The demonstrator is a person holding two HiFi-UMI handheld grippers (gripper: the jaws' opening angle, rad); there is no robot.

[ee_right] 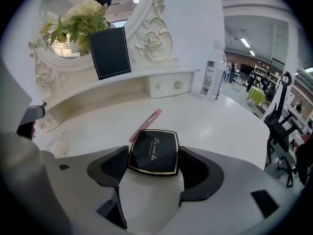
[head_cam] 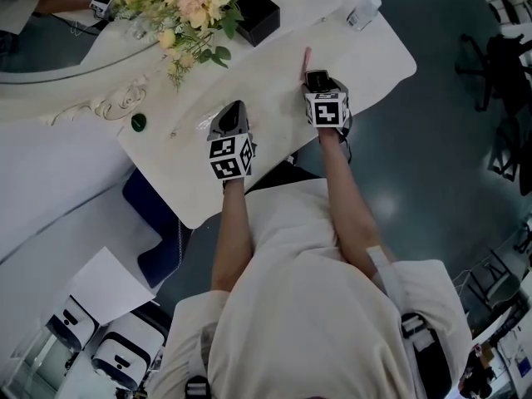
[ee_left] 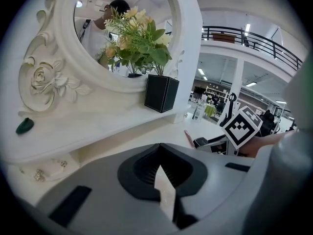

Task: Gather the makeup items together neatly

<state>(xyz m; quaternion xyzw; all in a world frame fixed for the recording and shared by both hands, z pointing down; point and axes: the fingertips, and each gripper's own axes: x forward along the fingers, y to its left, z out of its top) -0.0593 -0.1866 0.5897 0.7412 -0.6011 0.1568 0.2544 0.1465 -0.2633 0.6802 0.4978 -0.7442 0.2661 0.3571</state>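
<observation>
A black square compact (ee_right: 154,151) with gold trim lies flat on the white vanity top (head_cam: 274,115). My right gripper (ee_right: 153,156) stands open around it, one pad on each side, neither pressing. A pink stick (ee_right: 145,124) lies just beyond the compact, pointing to the mirror. In the head view the right gripper (head_cam: 320,80) is over the compact, with the pink stick (head_cam: 306,58) ahead of it. My left gripper (head_cam: 235,110) rests to the left, jaws shut. Only a thin pale sliver shows between them in the left gripper view (ee_left: 160,169).
A black square vase (head_cam: 256,15) of flowers stands on the shelf by the round mirror (ee_left: 122,28). A water bottle (head_cam: 364,12) stands at the far right. A green item (head_cam: 139,122) lies at the left. Something clear and crinkly (ee_right: 57,143) lies by the left gripper.
</observation>
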